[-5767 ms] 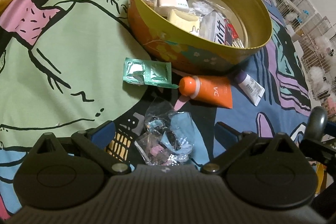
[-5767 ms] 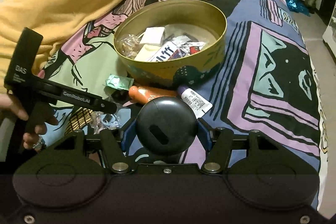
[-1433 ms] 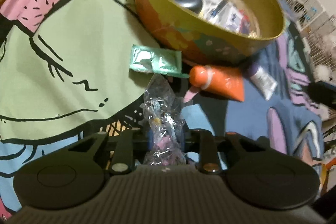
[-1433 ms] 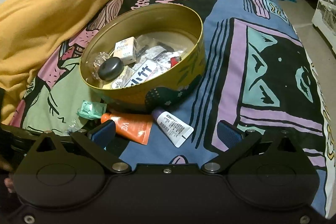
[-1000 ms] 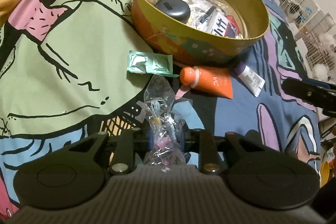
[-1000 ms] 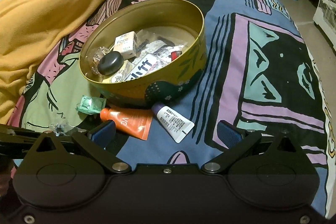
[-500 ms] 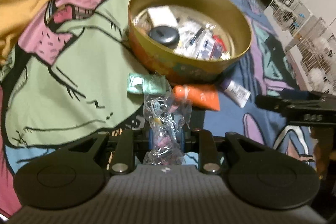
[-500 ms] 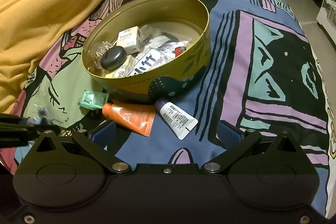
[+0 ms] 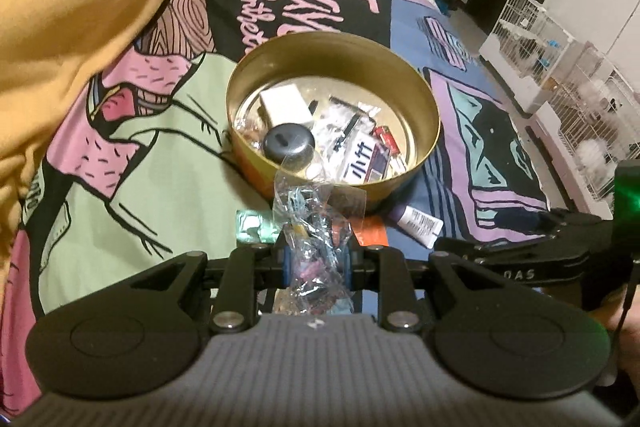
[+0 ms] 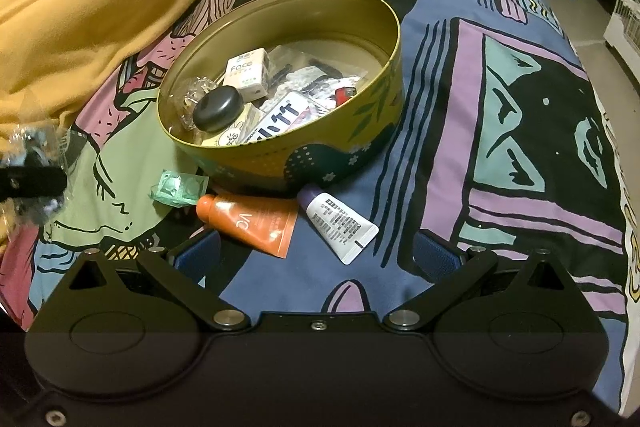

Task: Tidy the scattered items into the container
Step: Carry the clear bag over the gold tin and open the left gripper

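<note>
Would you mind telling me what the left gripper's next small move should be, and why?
Probably carry forward over the round tin and release there: the left gripper is shut on the clear plastic bag, lifted short of the tin's near rim.

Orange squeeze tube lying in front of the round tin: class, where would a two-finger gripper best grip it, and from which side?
Probably across the flat body of the orange squeeze tube, from above: it lies flat on the patterned bedspread, both long edges free, and the open right gripper is nearest.

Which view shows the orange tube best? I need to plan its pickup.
The right wrist view: the orange tube lies fully visible beside the tin. In the left wrist view only a sliver shows behind the clear bag in the left tool.
</note>
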`<state>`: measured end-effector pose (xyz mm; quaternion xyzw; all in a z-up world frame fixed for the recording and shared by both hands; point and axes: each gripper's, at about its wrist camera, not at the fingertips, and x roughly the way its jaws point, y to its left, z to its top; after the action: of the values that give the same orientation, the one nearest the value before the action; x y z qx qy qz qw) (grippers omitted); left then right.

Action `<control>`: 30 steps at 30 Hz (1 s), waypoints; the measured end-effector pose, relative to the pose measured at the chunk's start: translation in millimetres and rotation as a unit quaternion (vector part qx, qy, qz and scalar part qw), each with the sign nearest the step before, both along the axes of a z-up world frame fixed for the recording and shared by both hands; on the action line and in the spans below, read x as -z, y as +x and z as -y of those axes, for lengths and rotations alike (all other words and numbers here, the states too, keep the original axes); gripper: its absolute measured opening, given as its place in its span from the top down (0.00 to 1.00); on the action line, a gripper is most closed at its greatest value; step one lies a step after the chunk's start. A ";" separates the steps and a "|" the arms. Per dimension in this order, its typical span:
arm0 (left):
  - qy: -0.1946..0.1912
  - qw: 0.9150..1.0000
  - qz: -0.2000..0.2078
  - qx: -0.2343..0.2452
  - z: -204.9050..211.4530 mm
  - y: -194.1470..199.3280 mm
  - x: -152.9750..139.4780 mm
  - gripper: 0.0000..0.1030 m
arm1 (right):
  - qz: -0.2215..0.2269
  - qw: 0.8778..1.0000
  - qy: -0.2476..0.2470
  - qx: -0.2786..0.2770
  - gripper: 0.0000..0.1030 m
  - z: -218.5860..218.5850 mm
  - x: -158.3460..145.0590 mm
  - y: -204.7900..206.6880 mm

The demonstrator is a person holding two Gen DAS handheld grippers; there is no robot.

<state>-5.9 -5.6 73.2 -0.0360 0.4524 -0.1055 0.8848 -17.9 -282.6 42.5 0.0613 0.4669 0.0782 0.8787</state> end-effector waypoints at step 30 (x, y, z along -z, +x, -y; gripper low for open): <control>-0.002 1.000 0.013 0.010 15.9 50.3 -23.5 0.75 | -0.007 1.000 -0.003 -0.018 0.00 -7.4 3.6 1.5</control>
<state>44.4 -21.4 96.7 -0.0314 0.4406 -0.1158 0.8897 -16.4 -275.2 38.9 0.0505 0.4741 0.0925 0.8741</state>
